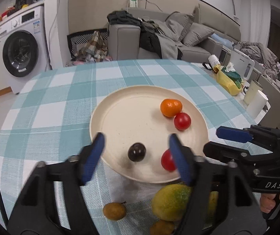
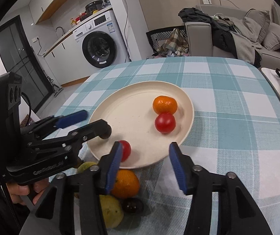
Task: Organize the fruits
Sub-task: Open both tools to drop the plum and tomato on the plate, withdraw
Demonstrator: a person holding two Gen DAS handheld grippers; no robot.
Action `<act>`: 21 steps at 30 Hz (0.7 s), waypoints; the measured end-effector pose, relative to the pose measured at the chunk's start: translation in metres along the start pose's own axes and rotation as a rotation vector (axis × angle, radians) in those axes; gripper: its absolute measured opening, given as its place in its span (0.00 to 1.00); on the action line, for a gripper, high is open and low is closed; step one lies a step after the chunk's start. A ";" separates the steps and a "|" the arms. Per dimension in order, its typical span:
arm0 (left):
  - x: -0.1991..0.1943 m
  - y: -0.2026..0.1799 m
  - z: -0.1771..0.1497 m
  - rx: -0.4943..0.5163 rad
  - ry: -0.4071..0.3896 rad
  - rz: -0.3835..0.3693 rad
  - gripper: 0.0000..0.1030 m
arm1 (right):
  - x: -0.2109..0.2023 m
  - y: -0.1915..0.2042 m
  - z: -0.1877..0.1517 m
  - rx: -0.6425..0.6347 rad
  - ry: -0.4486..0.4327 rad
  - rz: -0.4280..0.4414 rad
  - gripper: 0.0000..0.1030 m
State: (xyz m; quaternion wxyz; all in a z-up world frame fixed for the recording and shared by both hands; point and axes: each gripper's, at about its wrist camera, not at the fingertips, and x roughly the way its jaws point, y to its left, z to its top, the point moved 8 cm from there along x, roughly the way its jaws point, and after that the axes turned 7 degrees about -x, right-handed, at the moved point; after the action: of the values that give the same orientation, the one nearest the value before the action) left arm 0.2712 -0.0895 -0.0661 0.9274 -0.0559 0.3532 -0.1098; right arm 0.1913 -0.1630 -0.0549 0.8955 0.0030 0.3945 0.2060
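Left wrist view: left gripper (image 1: 136, 154) hangs over the near edge of a cream plate (image 1: 120, 105), jaws spread wide, nothing clamped — a dark plum (image 1: 137, 152) sits loose on the plate between the blue pads, touching neither. One red tomato (image 1: 167, 160) lies on the plate partly behind the right-hand pad. Further back on the plate an orange mandarin (image 1: 171, 107) touches a second tomato (image 1: 182, 121). Off the plate, on the checked tablecloth (image 1: 61, 90), near the camera: a yellow-green fruit (image 1: 169, 201) and a small brown fruit (image 1: 114, 211).

Right wrist view: right gripper (image 2: 144, 156) also stands apart with nothing between the pads, poised above the plate's near rim. Below it on the cloth sit another orange (image 2: 127, 184), a second dark plum (image 2: 132, 205) and a yellow-green fruit (image 2: 110, 211) — all still outside the plate.
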 end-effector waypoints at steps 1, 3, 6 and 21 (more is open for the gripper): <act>-0.008 0.000 0.000 0.005 -0.020 0.003 0.79 | -0.005 -0.001 -0.001 0.002 -0.007 -0.004 0.66; -0.020 -0.001 -0.001 0.015 -0.036 0.007 0.80 | -0.013 -0.003 -0.003 0.014 -0.022 -0.013 0.83; -0.033 0.000 -0.005 0.017 -0.036 0.023 0.85 | -0.024 -0.006 -0.005 0.038 -0.050 -0.020 0.94; -0.076 0.020 -0.030 -0.037 -0.085 0.094 1.00 | -0.043 0.003 -0.024 -0.002 -0.074 -0.050 1.00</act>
State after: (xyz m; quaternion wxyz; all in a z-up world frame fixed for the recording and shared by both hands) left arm 0.1991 -0.0527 -0.0427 0.9444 -0.0612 0.3178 -0.0571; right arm 0.1472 -0.1797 -0.0407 0.9144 0.0000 0.3608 0.1835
